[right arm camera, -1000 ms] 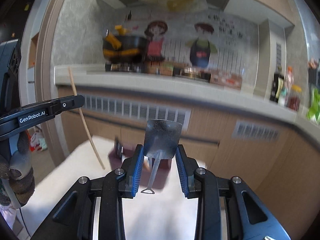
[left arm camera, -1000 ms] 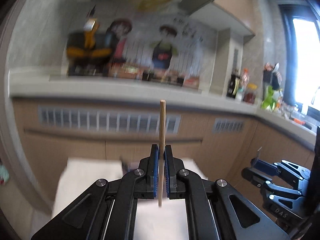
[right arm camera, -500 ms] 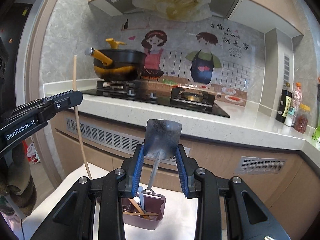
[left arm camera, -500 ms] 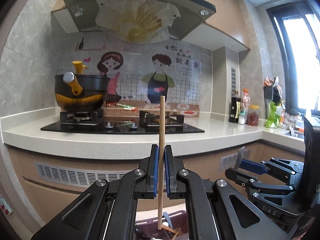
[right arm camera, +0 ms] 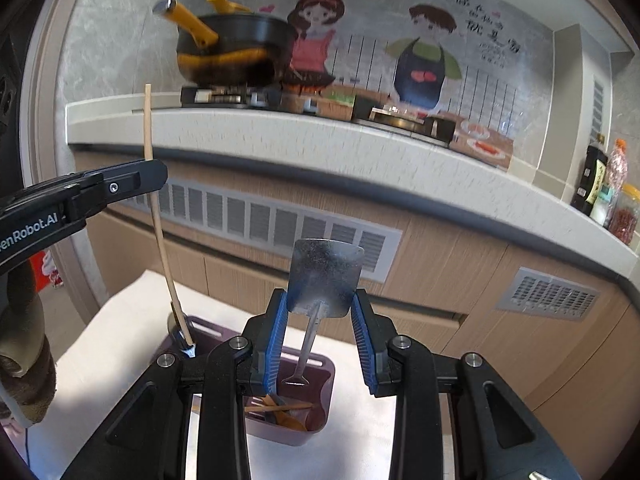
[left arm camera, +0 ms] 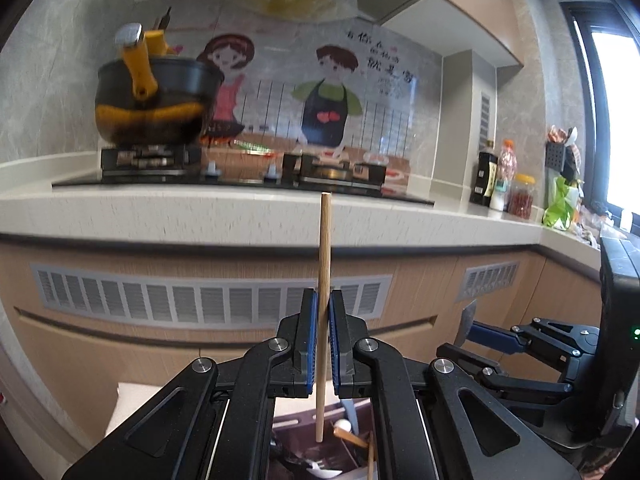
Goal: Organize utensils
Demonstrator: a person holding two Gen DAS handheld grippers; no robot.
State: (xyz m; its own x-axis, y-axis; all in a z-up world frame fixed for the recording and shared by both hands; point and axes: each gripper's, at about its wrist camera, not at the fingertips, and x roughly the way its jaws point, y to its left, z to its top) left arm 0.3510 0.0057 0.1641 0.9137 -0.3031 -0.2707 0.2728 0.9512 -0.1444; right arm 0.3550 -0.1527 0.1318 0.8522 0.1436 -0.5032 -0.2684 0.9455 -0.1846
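Observation:
My left gripper (left arm camera: 323, 312) is shut on a wooden chopstick (left arm camera: 323, 264), which stands upright between its blue pads. In the right wrist view the left gripper (right arm camera: 132, 180) reaches in from the left. There the chopstick (right arm camera: 158, 220) slants down to the left end of a dark purple utensil caddy (right arm camera: 326, 384). My right gripper (right arm camera: 320, 308) is shut on a small metal spatula (right arm camera: 326, 272), blade up and handle hanging over the caddy. The left wrist view shows the caddy (left arm camera: 292, 426) under the fingers and the right gripper (left arm camera: 476, 328) at the right.
The caddy holds several wooden and metal utensils and stands on a white table (right arm camera: 100, 364). Behind it are wooden cabinets with vents (right arm camera: 256, 220) and a pale counter (right arm camera: 320, 140) bearing a stove and black pot (right arm camera: 236, 52). Bottles (left arm camera: 500, 184) stand at the right.
Both grippers have moved forward toward the caddy, which now shows larger beneath them. The chopstick's lower end has come over the caddy's left end. Both grips are unchanged.

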